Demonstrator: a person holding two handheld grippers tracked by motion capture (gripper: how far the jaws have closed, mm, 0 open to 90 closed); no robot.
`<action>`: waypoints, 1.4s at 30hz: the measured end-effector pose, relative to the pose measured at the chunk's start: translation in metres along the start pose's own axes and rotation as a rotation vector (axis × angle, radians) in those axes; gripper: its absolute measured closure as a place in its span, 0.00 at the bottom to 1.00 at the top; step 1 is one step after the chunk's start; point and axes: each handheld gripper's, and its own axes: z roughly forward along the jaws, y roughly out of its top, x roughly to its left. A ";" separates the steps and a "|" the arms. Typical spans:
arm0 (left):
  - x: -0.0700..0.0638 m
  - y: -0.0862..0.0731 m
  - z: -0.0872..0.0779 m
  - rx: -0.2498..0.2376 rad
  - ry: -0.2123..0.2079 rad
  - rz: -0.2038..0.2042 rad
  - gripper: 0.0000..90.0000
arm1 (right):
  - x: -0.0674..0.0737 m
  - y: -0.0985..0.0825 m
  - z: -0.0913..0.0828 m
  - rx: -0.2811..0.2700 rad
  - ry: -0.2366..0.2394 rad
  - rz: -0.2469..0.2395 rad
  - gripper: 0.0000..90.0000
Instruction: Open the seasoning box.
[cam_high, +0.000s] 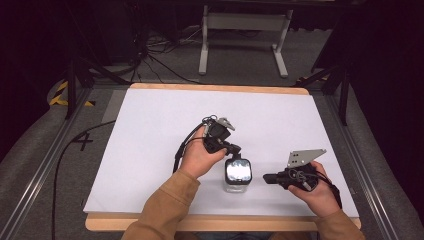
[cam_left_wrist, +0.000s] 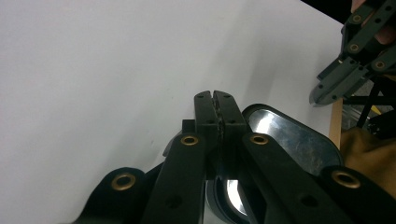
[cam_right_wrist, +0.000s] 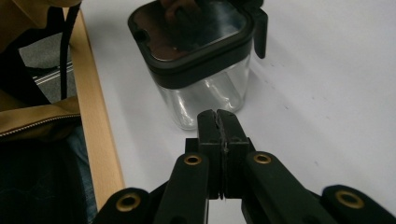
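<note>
In the high view, a clear square container (cam_high: 237, 176) with a black-framed glossy lid stands near the front edge of the white table (cam_high: 150, 150), between the two hands. The left gripper (cam_high: 233, 150) hangs right over the container's far-left edge, tips angled down at the lid, while the right gripper (cam_high: 267, 178) lies level just to the container's right, pointing at its side wall with a small gap between. The left one is plainly the nearer

In the left gripper view, the jaws are pressed together with nothing between them, and the lid (cam_left_wrist: 289, 135) lies directly beneath and a little to the right of the tips; whether they touch it I cannot tell

In the right gripper view, the jaws also meet, empty, and the container (cam_right_wrist: 201, 65) stands upright straight ahead, just beyond the tips, apart from them
</note>
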 end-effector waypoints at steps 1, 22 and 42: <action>0.000 0.000 0.000 0.002 -0.001 -0.001 1.00 | 0.001 0.001 0.000 -0.002 0.001 -0.003 1.00; 0.000 -0.001 0.001 -0.002 0.007 0.002 1.00 | 0.024 0.020 0.015 -0.051 0.037 -0.064 1.00; -0.052 -0.002 -0.046 -0.046 -0.027 0.112 1.00 | 0.020 0.035 0.008 -0.128 0.004 -0.072 1.00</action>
